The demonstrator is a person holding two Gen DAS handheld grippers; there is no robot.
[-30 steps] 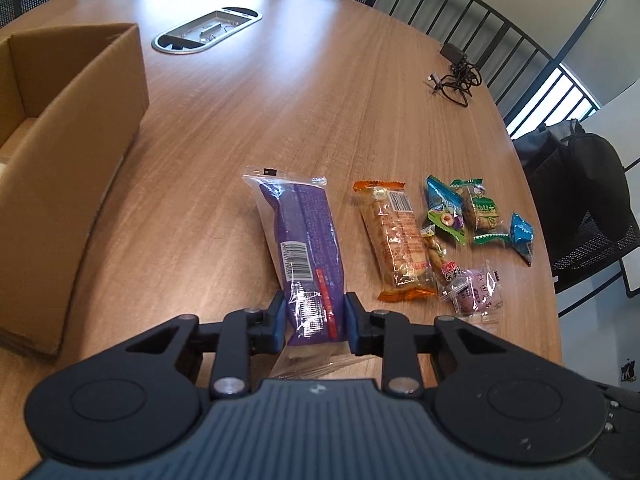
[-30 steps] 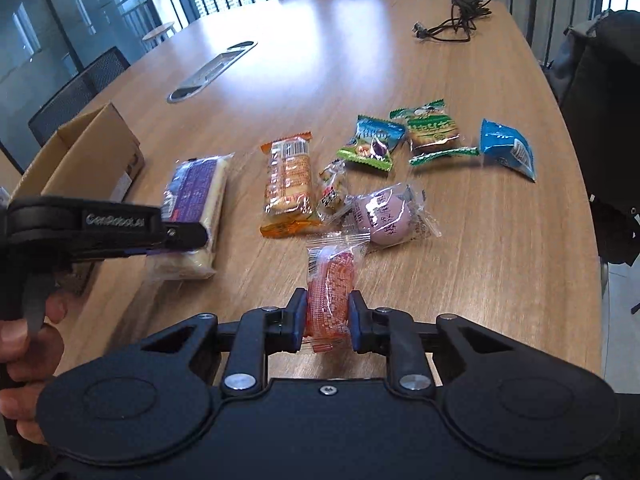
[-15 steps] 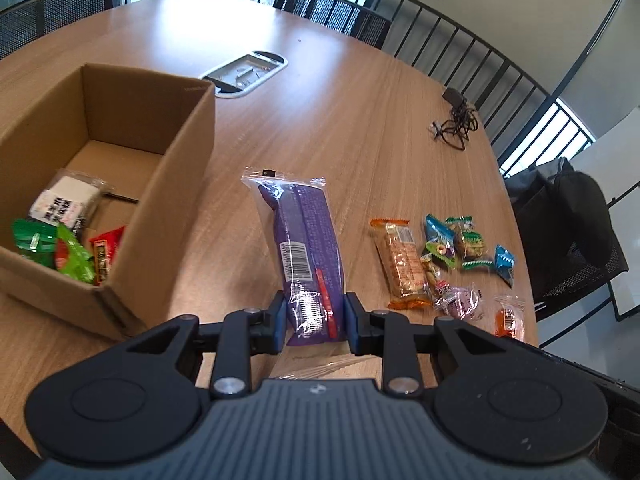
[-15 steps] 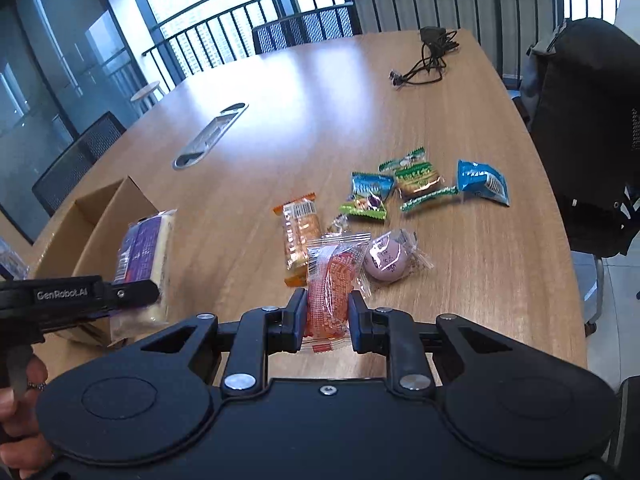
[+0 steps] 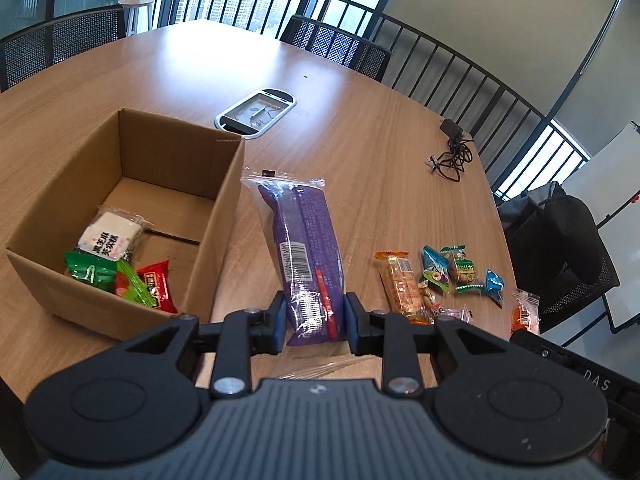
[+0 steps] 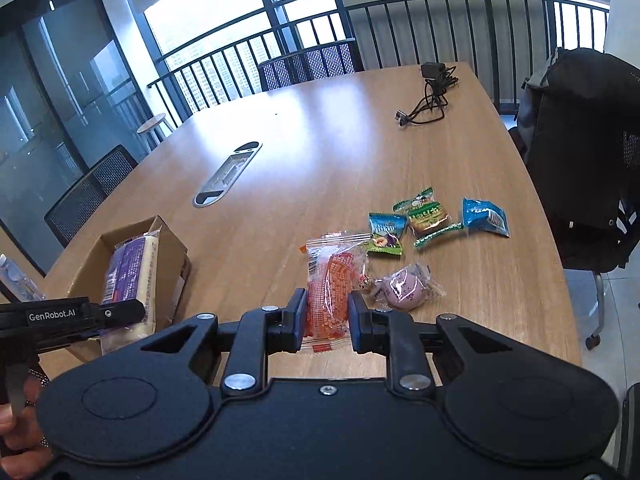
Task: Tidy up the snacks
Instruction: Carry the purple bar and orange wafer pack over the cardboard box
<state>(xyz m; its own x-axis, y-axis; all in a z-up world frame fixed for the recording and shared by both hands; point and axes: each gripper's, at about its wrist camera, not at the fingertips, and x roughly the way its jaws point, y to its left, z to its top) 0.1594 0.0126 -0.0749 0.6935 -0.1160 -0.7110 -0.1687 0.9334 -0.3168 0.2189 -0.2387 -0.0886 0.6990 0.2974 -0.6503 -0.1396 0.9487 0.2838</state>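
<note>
Railings and windows are ringing the wooden table (image 5: pixel 360 128). Left gripper (image 5: pixel 314 322) is pinching the purple packet (image 5: pixel 306 248) narrowly, beside the open cardboard box (image 5: pixel 216 236) at the table's near-left edge. Right gripper (image 6: pixel 328 320) is clamping the orange packet (image 6: pixel 334 284). Only the left view is showing box contents; loose snacks (image 6: pixel 424 220) are sitting toward the right edge.

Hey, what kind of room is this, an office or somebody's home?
Probably an office meeting room: a long wooden conference table with a built-in grey cable hatch, black mesh office chairs around it, and a glass partition wall.
</note>
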